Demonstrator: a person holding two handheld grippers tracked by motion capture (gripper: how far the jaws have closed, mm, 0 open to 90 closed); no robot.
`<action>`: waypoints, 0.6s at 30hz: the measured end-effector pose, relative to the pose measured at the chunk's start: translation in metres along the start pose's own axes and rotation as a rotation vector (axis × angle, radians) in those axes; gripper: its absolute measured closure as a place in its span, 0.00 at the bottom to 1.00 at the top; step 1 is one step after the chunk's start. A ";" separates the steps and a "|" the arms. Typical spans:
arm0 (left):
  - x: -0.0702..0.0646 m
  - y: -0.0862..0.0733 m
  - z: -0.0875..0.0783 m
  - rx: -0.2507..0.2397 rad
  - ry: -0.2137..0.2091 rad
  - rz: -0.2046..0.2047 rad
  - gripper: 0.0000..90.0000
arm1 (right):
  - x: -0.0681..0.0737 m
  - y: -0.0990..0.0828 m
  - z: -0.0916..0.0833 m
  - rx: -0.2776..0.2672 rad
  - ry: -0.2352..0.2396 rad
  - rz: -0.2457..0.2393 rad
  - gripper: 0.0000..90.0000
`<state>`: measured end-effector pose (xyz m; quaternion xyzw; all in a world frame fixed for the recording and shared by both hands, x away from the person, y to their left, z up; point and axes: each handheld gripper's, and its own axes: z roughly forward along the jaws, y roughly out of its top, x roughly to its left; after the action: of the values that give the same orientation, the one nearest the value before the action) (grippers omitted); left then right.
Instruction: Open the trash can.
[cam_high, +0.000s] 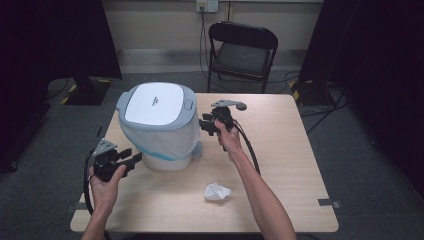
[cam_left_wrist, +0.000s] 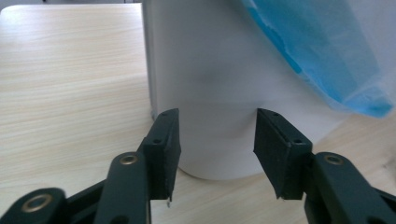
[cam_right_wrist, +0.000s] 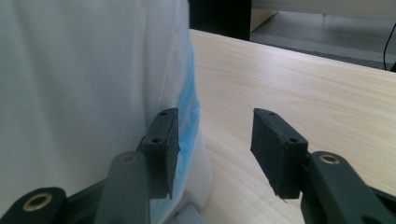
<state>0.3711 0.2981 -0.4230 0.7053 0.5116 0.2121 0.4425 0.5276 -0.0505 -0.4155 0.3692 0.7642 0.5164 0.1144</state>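
On the table (cam_high: 280, 165) from above, bin (cam_high: 157, 125) sits far-left with left gripper (cam_high: 131, 162) and right gripper (cam_high: 206, 125) flanking it, crumpled paper (cam_high: 217, 191) on bare wood near-centre; left gripper view: jaws part-open, empty, facing bin's base; right gripper view: jaws part-open, empty, beside the bag (cam_right_wrist: 189, 100), open tabletop right.

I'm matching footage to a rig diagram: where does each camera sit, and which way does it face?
High view: above the person's side, looking forward and down on the table; both forearms, left hand-held gripper and right hand-held gripper show.
Left gripper view: rides that gripper, faces the bin's base; own jaws show.
Right gripper view: rides that gripper, faces the bin's bagged side; own jaws show.
All share bin and table.
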 end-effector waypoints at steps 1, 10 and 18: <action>0.003 0.002 0.001 0.000 0.018 0.003 0.56 | 0.002 -0.001 -0.001 0.002 0.001 -0.004 0.58; 0.026 0.018 0.015 0.010 0.129 -0.037 0.59 | 0.007 -0.004 0.000 0.066 -0.045 -0.102 0.36; 0.041 0.033 0.034 0.015 0.157 -0.039 0.60 | -0.016 0.010 0.020 -0.006 -0.152 -0.045 0.33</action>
<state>0.4298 0.3189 -0.4191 0.6796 0.5600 0.2542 0.4000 0.5543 -0.0459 -0.4193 0.3896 0.7598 0.4867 0.1847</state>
